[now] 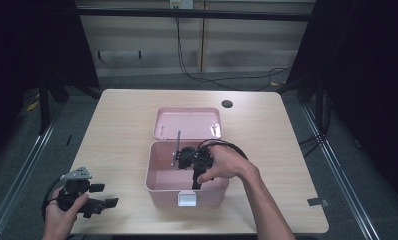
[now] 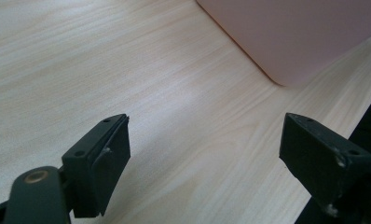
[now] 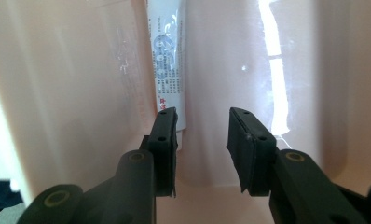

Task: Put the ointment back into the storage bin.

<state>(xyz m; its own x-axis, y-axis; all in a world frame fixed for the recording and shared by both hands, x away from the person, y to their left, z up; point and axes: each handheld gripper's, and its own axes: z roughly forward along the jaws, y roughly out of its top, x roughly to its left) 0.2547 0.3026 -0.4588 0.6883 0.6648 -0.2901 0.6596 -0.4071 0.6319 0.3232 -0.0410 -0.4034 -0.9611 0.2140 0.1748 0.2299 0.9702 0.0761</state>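
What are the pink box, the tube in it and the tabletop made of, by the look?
Pink box: most likely moulded plastic, glossy; the walls show bright reflections and rounded corners. Tube: probably soft plastic or laminate, white with blue print and a slight sheen; it lies on the box floor. Tabletop: pale wood-grain surface, satin; laminate or veneer, cannot tell which.
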